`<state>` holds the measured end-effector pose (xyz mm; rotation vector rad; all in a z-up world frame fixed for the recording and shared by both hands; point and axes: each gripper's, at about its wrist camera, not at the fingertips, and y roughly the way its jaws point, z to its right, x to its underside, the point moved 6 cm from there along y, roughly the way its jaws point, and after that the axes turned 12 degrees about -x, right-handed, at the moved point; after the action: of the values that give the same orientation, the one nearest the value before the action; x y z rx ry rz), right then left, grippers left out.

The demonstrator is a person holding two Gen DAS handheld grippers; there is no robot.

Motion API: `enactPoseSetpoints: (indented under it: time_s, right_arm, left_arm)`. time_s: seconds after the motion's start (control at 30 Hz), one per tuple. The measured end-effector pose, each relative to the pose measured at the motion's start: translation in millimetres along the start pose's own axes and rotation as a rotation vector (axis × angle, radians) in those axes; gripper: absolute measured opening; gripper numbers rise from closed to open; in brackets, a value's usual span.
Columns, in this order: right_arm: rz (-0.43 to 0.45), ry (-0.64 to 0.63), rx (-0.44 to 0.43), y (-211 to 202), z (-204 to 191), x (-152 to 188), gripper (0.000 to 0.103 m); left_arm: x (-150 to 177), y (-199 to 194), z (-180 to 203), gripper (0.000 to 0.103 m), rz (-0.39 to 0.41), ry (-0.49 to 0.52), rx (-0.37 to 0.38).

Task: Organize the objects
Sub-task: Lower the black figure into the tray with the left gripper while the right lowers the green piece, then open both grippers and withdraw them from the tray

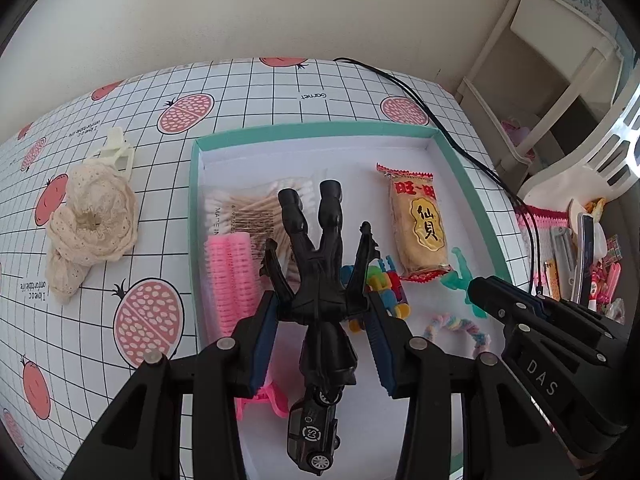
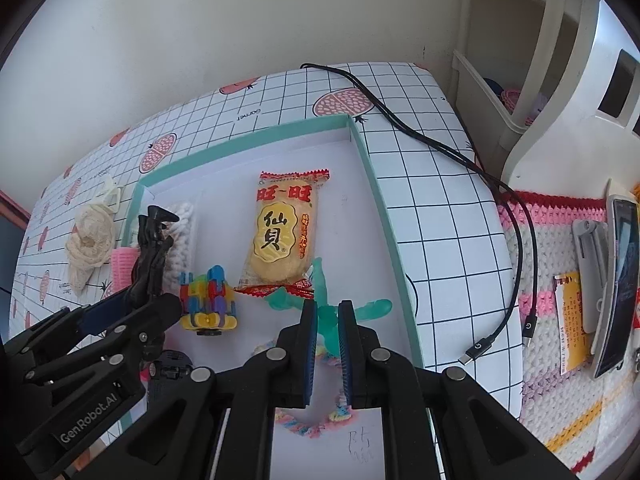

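Left gripper (image 1: 322, 312) clamping black figure (image 1: 320, 264) at centre frame over teal tray (image 1: 193, 184); right gripper (image 2: 328, 320) pinching green figure (image 2: 326, 312), lower centre

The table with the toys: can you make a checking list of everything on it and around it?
Surface: white grid tablecloth with pink fruit prints.
Job's things: teal-rimmed shallow white box holding yellow rice-cracker packet, cotton swab bag, pink hair roller, colourful block toy, black toy car.
Clutter: cream lace flower outside the box.
Grippers: left hand-held gripper grips black action figure; right hand-held gripper closes on translucent green figure.
Cables: black USB cables.
Surroundings: cream shelf, crocheted mat.
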<state>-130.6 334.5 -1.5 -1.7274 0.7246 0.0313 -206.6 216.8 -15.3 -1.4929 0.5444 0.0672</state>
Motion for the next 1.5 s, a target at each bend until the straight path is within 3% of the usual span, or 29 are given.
enactPoseSetpoints:
  time_s: [0.4,0.9,1.2,1.27,1.33,1.5]
  right_arm:
    - [0.002,-0.006,0.012,-3,-1,-2,0.012]
    - [0.075,-0.050,0.003,-38,-21,-18,0.012]
    - [0.051,-0.060,0.017,-31,-23,-16,0.012]
    - [0.041,-0.065,0.024,-27,-23,-14,0.017]
    - [0.039,-0.067,0.028,-25,-24,-13,0.035]
    - [0.037,-0.074,0.029,-22,-25,-13,0.051]
  left_arm:
    - [-5,-10,-3,0.046,0.005,-0.003,0.000]
    - [-20,-44,-10,0.050,0.083,-0.011,-0.001]
    - [-21,-38,-27,0.054,0.078,-0.035,-0.074]
    - [-20,-33,-30,0.059,0.070,-0.041,-0.097]
    - [-19,-30,-34,0.061,0.065,-0.044,-0.114]
    - [-18,-26,-45,0.069,0.054,-0.071,-0.150]
